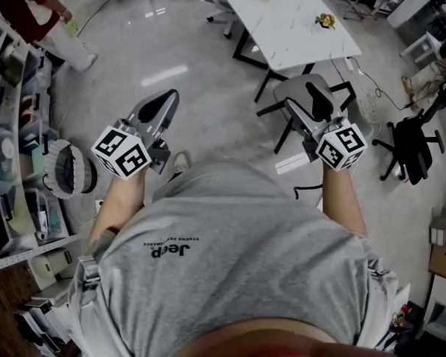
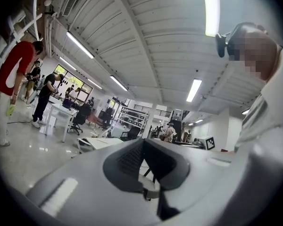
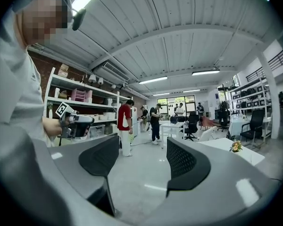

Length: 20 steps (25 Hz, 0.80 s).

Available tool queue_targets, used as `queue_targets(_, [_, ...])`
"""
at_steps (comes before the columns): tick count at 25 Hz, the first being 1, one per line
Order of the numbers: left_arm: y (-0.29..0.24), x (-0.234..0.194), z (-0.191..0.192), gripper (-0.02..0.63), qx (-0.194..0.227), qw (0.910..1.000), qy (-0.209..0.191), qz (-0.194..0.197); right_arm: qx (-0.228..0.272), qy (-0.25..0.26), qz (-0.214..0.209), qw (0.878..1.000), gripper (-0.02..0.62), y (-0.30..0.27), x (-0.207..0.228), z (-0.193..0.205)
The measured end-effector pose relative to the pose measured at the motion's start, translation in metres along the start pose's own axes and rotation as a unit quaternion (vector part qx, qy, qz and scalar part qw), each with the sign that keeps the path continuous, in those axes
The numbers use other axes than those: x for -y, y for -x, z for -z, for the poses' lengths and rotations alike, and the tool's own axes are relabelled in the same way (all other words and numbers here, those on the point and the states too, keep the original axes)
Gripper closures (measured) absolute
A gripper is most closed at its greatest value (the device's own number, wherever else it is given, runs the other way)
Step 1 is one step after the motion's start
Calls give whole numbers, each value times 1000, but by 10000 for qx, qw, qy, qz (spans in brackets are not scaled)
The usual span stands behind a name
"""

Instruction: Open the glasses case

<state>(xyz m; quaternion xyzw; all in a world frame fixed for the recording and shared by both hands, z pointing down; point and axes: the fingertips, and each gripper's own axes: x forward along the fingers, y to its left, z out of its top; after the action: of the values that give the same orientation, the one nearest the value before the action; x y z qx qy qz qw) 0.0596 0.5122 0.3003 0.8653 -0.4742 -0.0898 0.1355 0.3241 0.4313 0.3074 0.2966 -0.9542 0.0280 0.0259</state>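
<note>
Open-plan lab-like workspace: white tables (image 1: 293,17), office chairs (image 1: 414,146), stocked shelves (image 3: 78,96), ceiling strip lights (image 2: 210,8).

Head view: white marble-top desk (image 1: 297,28) at top, 1 small yellow flower bunch (image 1: 325,21) on it near the right edge. Grey office chair (image 1: 290,88) just in front of the desk. Black office chair (image 1: 415,146) well apart, at right. Glossy grey floor (image 1: 171,58). Storage shelf (image 1: 11,132) with bins along the left side. Right gripper view: 2 people standing on the floor near the wall shelving, 1 in a red shirt (image 3: 125,124), 1 in black (image 3: 155,121).
</note>
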Motion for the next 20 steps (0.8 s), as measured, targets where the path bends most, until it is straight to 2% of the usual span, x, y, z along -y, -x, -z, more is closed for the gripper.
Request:
queue_targets(5, [-16,-39,0,574,-40,9997,89,220,-197,52,123,9997,298,-37,6,6])
queue_targets(10, [-45,-117,-16,574,51,9985,89,544,-199,128,477,9986,298,-96,25,2])
queue_targets(15, [-85,-212,-52,574,-56,9960,126,881,20,-20,672,9977,298,-195,39,-16])
queue_targets(20, [-119,-301,-94,574,-220,9921,-10,1234,61,-70,865,9962,298,-298,48,-40])
